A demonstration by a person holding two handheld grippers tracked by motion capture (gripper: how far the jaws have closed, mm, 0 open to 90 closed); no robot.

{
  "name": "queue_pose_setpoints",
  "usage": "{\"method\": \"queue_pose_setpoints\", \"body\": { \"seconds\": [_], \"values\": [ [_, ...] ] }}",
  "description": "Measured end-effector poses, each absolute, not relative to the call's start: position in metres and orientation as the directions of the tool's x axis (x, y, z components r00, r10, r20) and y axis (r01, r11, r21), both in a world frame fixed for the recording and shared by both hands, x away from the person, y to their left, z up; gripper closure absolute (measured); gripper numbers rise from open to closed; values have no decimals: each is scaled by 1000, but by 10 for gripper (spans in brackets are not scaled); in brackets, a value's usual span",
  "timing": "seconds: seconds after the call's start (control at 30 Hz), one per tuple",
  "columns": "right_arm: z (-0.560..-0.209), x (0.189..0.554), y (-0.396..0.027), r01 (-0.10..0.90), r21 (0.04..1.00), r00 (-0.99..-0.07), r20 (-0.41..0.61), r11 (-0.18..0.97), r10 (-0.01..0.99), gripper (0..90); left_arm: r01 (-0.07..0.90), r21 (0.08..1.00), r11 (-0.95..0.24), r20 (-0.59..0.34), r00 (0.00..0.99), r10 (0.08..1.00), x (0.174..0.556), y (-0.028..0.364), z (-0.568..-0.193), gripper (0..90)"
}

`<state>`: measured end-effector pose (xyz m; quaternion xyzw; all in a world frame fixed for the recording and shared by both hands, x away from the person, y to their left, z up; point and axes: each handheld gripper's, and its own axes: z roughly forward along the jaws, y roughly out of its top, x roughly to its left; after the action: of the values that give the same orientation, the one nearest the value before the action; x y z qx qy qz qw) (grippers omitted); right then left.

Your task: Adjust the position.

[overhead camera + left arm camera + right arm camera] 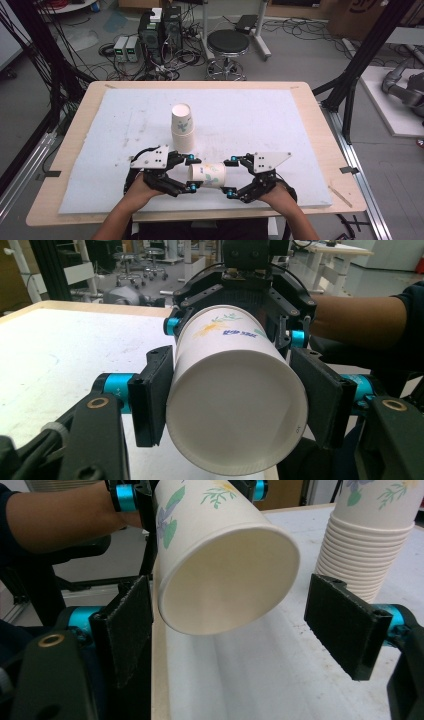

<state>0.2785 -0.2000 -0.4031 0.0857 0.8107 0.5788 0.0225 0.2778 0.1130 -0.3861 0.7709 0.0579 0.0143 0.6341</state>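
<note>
On the held paper cup (235, 385), blue print is illegible.

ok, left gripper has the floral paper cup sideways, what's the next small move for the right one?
Probably close the right gripper on the rim end of the white floral paper cup. Its pads stand open around the cup's mouth without touching, while the left gripper clamps the base end. The stack of paper cups stands behind.

White paper cup (206, 175) (green leaf print).
</note>
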Motion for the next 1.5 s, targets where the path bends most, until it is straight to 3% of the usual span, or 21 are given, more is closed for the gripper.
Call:
{"method": "queue_pose_setpoints", "body": {
  "seconds": [0.57, 1.03, 1.1, 1.17, 1.2, 1.5],
  "values": [
    [-407, 281, -195, 129, 949, -988, 98, 287, 117, 208, 71, 985, -160, -60, 996, 72, 277, 110, -388, 363],
    [-410, 284, -198, 140, 961, -988, 121, 240, 93, 284, 91, 985, -144, -80, 993, 81, 278, 110, -393, 352],
    [-410, 285, -198, 144, 959, -988, 125, 246, 93, 284, 105, 983, -153, -90, 990, 107, 278, 109, -394, 314],
    [-410, 285, -199, 152, 955, -986, 131, 254, 99, 284, 123, 977, -176, -98, 985, 143, 278, 108, -393, 177],
    [-409, 286, -199, 149, 954, -987, 126, 261, 103, 285, 124, 975, -186, -96, 984, 150, 278, 108, -393, 155],
    [-403, 286, -199, 159, 933, -984, 125, 324, 125, 285, 118, 957, -263, -69, 980, 189, 278, 111, -388, 155]
  ]
}}
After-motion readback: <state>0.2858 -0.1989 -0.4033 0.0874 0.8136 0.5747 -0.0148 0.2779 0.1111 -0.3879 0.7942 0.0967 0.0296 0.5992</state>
